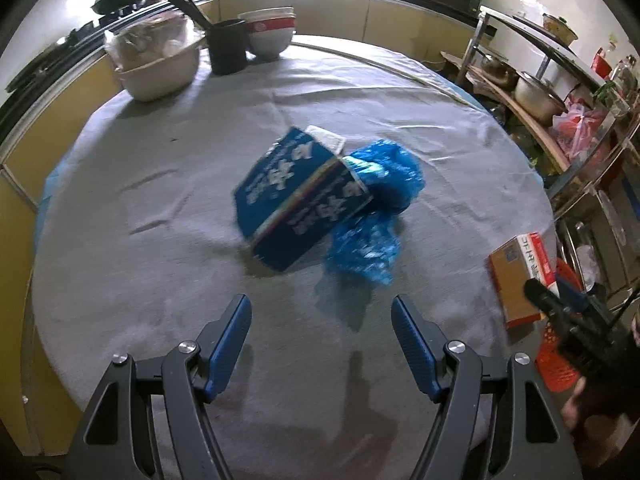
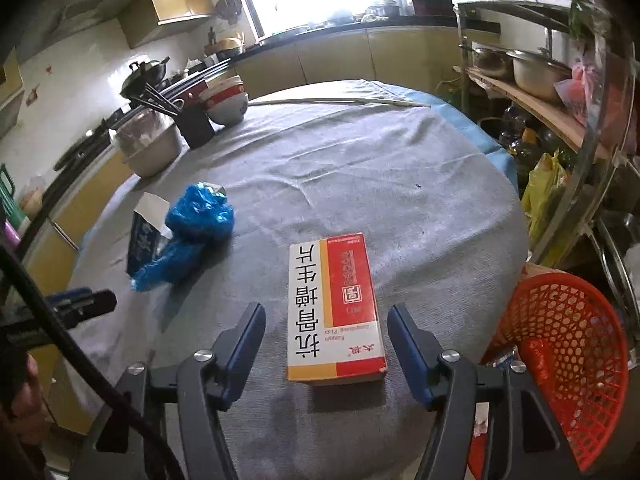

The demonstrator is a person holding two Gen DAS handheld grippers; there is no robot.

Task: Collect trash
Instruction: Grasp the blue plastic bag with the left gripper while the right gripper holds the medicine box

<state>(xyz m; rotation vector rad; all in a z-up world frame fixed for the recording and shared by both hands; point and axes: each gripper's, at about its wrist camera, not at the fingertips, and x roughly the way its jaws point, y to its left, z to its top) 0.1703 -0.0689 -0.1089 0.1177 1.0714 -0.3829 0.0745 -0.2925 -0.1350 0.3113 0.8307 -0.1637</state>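
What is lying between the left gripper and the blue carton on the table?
Nothing lies there. In the left wrist view, only bare grey cloth stretches from the open left gripper to the blue carton; the crumpled blue plastic bag sits to its right.

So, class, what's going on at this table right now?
A person holding two claws is clearing trash off a cloth-covered table. The right claw is open with the red and white box lying between its fingers, not gripped. The left claw is open and empty, facing the blue carton and blue plastic bag. A red basket waits beside the table.
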